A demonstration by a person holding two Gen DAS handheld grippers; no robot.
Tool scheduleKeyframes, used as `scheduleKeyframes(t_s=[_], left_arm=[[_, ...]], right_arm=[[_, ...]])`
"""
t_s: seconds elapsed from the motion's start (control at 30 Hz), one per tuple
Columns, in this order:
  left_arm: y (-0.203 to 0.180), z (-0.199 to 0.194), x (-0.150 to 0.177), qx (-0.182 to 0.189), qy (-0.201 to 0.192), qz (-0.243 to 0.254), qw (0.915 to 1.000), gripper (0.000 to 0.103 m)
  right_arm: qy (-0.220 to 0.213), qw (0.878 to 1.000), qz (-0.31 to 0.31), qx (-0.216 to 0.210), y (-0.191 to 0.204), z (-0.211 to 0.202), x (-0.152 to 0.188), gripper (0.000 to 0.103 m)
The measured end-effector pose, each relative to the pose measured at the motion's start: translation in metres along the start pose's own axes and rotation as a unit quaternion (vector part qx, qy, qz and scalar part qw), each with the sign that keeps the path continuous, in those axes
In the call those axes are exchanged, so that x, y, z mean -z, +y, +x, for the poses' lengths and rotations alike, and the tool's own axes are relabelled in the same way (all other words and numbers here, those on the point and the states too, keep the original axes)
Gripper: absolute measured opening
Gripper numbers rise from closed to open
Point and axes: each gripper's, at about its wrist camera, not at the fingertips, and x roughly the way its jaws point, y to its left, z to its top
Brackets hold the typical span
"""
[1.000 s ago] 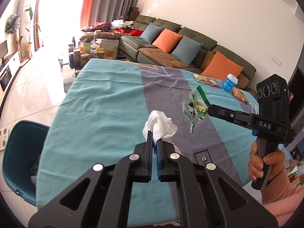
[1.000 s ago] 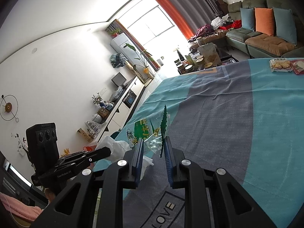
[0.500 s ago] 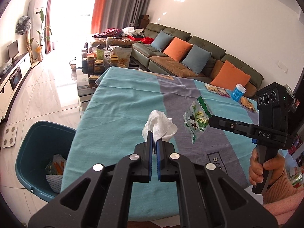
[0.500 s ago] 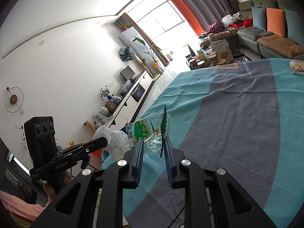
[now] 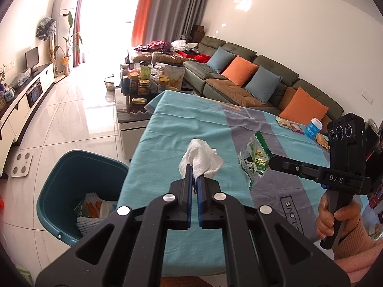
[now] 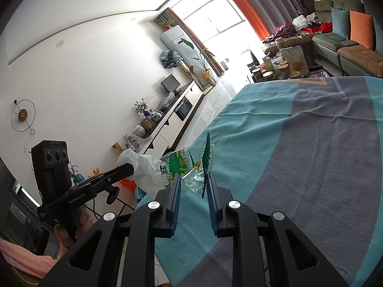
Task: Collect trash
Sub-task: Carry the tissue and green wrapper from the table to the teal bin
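My left gripper (image 5: 194, 173) is shut on a crumpled white tissue (image 5: 199, 157), held above the table's left edge. My right gripper (image 6: 192, 179) is shut on a clear and green snack wrapper (image 6: 185, 167), held above the table; the wrapper also shows in the left wrist view (image 5: 253, 160). The tissue shows in the right wrist view (image 6: 143, 169), just left of the wrapper. A teal trash bin (image 5: 64, 167) stands on the floor left of the table, with some trash inside.
The table has a teal and grey cloth (image 5: 191, 124). A blue cup (image 5: 313, 128) and snack packets (image 5: 287, 123) sit at its far right. A low table with jars (image 5: 141, 83) and a sofa (image 5: 251, 76) stand beyond.
Both grippers have moved back and left with their loads, toward the table's left edge. The bin has come further into the left wrist view.
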Motion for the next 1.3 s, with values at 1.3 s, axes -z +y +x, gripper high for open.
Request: scheduleKeyframes(t_s=[1.3], left_arm=[[0.08, -0.049, 0.006, -0.08, -0.026, -0.055, 0.995, 0.004]], right_arm=[[0.062, 0.996, -0.043, -0.056, 0.053, 0.081, -0.01, 0.02]])
